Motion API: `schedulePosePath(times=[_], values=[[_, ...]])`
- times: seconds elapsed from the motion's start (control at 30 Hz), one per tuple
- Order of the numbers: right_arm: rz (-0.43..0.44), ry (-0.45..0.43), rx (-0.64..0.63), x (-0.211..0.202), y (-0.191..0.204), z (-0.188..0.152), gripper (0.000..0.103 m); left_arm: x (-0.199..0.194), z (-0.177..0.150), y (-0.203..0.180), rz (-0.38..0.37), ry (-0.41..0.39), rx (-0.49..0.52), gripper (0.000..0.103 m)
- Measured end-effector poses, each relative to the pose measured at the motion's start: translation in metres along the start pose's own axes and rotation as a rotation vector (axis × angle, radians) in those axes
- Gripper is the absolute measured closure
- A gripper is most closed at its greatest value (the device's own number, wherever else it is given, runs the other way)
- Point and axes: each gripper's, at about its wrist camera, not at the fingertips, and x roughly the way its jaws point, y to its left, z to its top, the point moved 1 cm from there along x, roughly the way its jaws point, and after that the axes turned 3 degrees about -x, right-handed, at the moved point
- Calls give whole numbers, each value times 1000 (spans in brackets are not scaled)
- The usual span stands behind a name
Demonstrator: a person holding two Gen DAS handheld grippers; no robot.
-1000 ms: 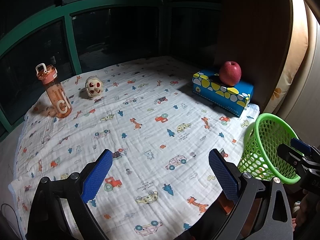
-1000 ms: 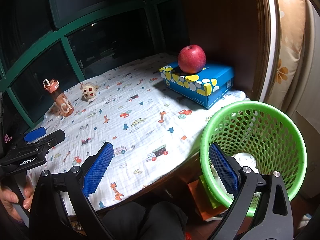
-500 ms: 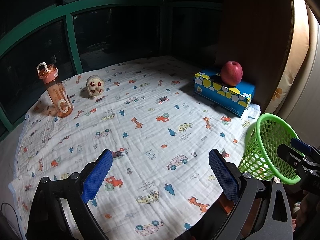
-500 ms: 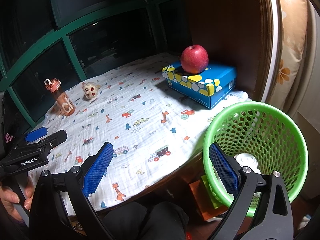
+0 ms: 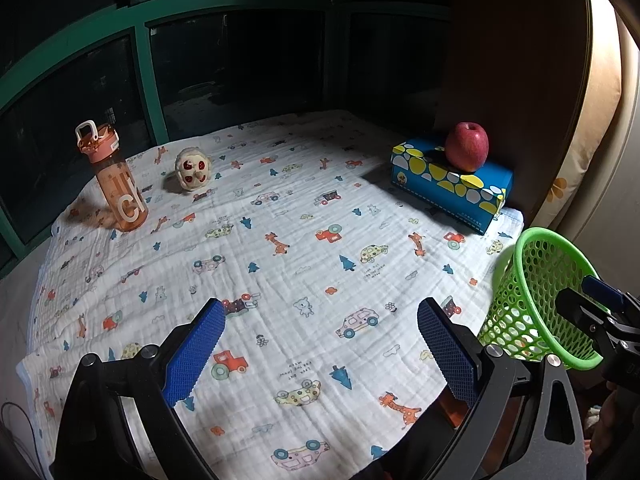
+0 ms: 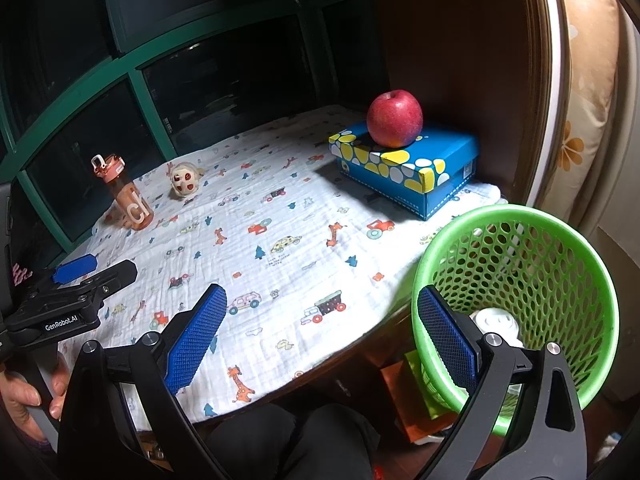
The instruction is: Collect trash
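While both grippers hung above the near edge of the worktop, the left gripper (image 5: 320,344) and the right gripper (image 6: 320,340) had their ribbed blue pads wide apart and held nothing. A crinkled white cloth (image 5: 304,240) with printed cars covered the worktop. The round green basket (image 6: 520,288) of perforated plastic stood beside the near right corner, with a white piece of trash (image 6: 498,320) inside. A smooth red apple (image 6: 395,118) sat on a blue cardboard box (image 6: 412,176).
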Motion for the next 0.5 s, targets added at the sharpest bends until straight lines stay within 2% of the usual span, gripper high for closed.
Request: schedulePosePath(times=[0.5], values=[[13, 8, -10, 4, 4, -1, 8, 2, -2, 0, 0, 4, 1, 9]])
